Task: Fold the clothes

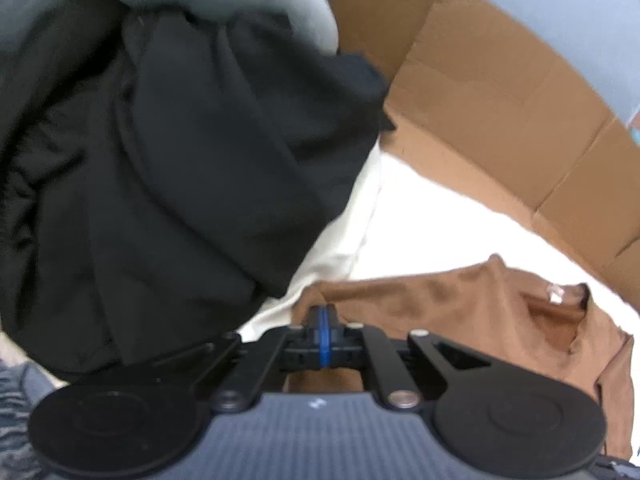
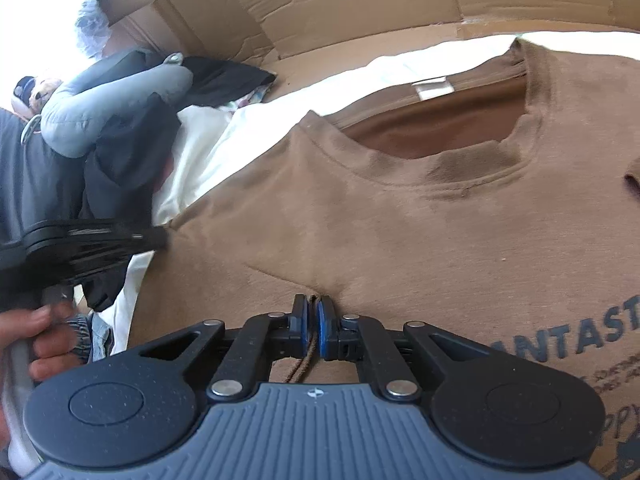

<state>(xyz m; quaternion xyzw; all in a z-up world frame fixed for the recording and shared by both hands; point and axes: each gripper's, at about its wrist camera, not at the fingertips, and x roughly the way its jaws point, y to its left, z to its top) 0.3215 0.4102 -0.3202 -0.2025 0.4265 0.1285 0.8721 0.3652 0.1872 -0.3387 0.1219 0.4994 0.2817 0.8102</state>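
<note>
Pinched between my right gripper (image 2: 313, 305) pads is a fold of the brown T-shirt (image 2: 400, 220), jaws pressed together on the cloth. My left gripper (image 1: 322, 312) is likewise closed, its tips at the shirt's left edge; cloth between them cannot be confirmed. Shirt lies spread on a white sheet (image 2: 256, 120), collar (image 2: 436, 128) at the far side, printed lettering to the right. Left of it: a heap of black clothing (image 1: 192, 160) with a grey garment (image 2: 116, 100) on top. Cardboard (image 2: 320, 4) stands beyond.
</note>
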